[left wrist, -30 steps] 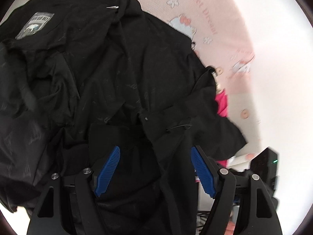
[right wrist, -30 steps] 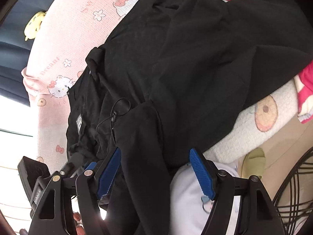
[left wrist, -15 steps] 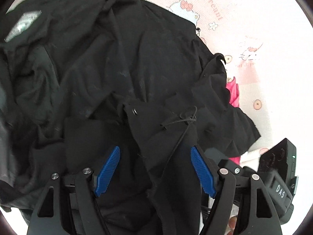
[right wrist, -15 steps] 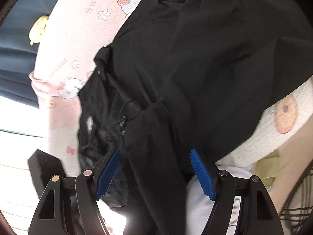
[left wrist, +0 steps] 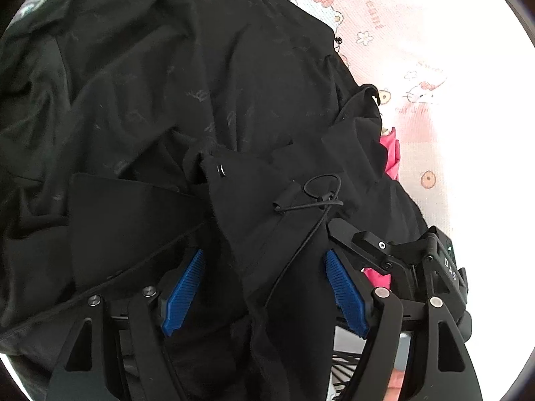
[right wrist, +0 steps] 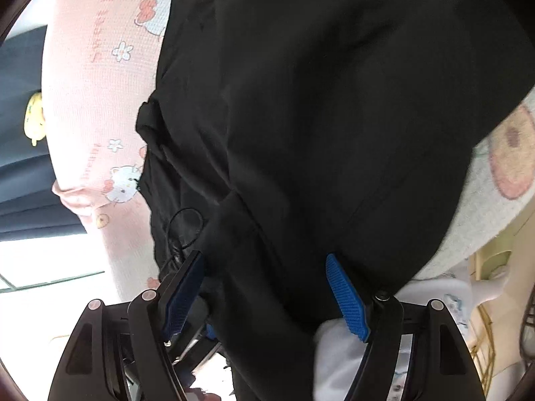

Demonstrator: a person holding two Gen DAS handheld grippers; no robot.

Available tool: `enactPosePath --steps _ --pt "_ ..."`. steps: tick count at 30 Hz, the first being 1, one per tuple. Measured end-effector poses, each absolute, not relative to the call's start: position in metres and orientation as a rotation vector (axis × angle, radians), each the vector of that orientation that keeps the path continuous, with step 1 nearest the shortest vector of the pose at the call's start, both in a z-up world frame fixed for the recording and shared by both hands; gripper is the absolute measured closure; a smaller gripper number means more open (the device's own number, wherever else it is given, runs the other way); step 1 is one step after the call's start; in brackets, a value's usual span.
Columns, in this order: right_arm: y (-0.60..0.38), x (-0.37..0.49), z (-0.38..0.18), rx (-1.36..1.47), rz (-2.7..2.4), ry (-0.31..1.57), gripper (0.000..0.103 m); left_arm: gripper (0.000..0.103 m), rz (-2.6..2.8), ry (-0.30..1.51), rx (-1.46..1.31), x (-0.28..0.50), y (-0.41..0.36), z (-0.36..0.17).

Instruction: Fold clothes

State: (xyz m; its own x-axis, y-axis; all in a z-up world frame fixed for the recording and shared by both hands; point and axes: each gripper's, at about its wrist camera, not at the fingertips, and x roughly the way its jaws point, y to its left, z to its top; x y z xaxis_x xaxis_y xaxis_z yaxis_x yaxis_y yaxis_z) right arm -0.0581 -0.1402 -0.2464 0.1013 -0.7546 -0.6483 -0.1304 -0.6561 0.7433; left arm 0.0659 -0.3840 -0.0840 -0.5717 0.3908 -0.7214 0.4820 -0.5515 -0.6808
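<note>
We work a crumpled black fabric jacket (left wrist: 207,77) on the pink cartoon-print bedsheet (left wrist: 401,33).
Its hem runs lengthwise twd us btwn both tools: left gripper (left wrist: 264,287) closing, not pinching; right gripper (right wrist: 267,287) wide apart.

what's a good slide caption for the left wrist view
Left gripper closing around a fold of black jacket on a pink cartoon-print sheet.

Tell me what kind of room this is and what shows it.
Most likely a bedroom in a home. A pink cartoon-cat sheet printed with flowers covers a soft, bed-like surface, a black garment lies heaped on it beside a pink garment, and a slipper sits on the floor.
</note>
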Motion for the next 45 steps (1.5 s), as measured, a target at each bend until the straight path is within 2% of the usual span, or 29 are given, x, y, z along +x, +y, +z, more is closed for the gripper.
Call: enactPosePath --steps 1,4,6,8,10,13,17,25,29,35,41,45 --pt "-0.14 -0.058 -0.25 1.884 -1.58 -0.898 0.029 0.05 -2.311 1.487 1.413 0.065 -0.384 -0.086" --pt "-0.141 -0.058 -0.26 1.906 -1.558 -0.976 0.03 0.07 -2.327 1.522 1.406 0.063 -0.379 -0.086" --pt "-0.142 -0.057 -0.265 1.909 -1.545 -1.019 0.043 0.072 -2.355 1.507 1.406 0.061 -0.374 -0.084" --pt "-0.141 -0.057 -0.266 1.901 -1.533 -1.036 0.062 0.077 -2.388 1.48 1.413 0.06 -0.369 -0.08" --pt "-0.139 -0.055 -0.261 1.889 -1.511 -1.045 0.073 0.079 -2.407 1.485 1.408 0.06 -0.365 -0.075" --pt "-0.133 -0.053 -0.252 1.86 -1.457 -1.078 0.079 0.08 -2.457 1.506 1.388 0.064 -0.356 -0.057" --pt "-0.117 -0.045 -0.226 1.784 -1.413 -1.12 0.079 0.082 -2.566 1.472 1.359 0.071 -0.34 -0.023" --pt "-0.074 -0.014 -0.162 1.675 -1.584 -1.019 0.079 0.083 -2.72 1.428 1.329 0.089 -0.295 0.018" --pt "-0.056 0.001 -0.153 1.664 -1.669 -0.979 0.083 0.083 -2.706 1.438 1.348 0.097 -0.277 0.011" --pt "-0.043 0.018 -0.162 1.742 -1.815 -0.856 0.083 0.085 -2.668 1.198 1.409 0.095 -0.246 -0.006" --pt "-0.017 0.026 -0.183 1.819 -1.859 -0.822 0.083 0.089 -2.611 1.117 1.497 0.094 -0.236 -0.023" --pt "-0.012 0.023 -0.176 1.802 -1.893 -0.784 0.083 0.089 -2.604 1.058 1.55 0.094 -0.225 -0.028"
